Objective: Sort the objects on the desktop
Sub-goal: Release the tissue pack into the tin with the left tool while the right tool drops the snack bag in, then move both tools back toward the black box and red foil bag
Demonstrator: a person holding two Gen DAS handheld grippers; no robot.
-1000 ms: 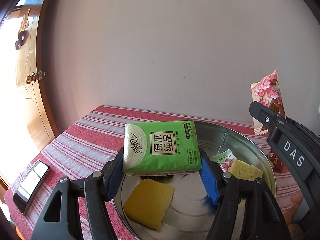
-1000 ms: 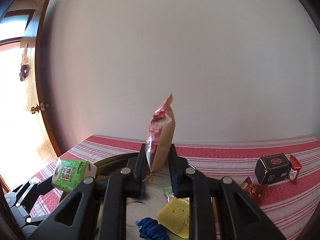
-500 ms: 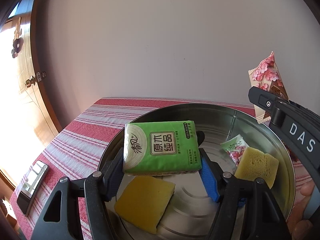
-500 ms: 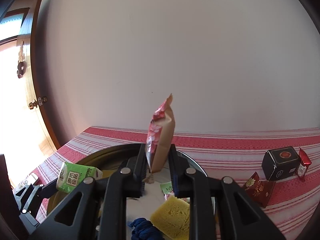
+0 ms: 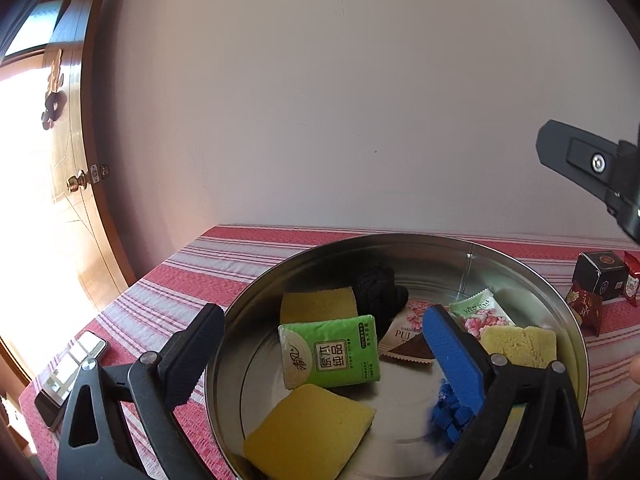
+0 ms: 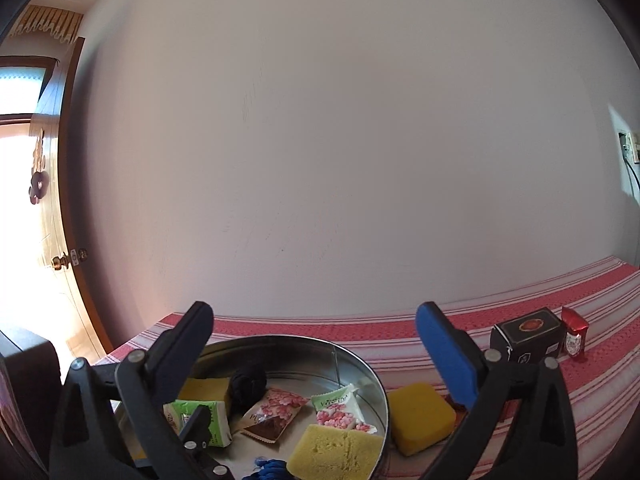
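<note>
Lower centre, inside metal basin (image 5: 472, 248): green tissue pack (image 5: 330, 352) and pink snack packet (image 5: 408, 330), newly released. Left claw (image 5: 320, 344), right claw (image 6: 312, 344): both wide, empty. Yellow sponge (image 6: 420, 416) remains on tabletop (image 6: 400, 332).

"原木纯品" on green tissue pack (image 5: 330, 354)

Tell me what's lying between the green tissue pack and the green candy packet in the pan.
The pink snack packet, as the left wrist view shows.

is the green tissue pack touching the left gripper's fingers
Apart. The left wrist view shows the green tissue pack lying in the metal basin, clear gaps to both left gripper fingers.
</note>
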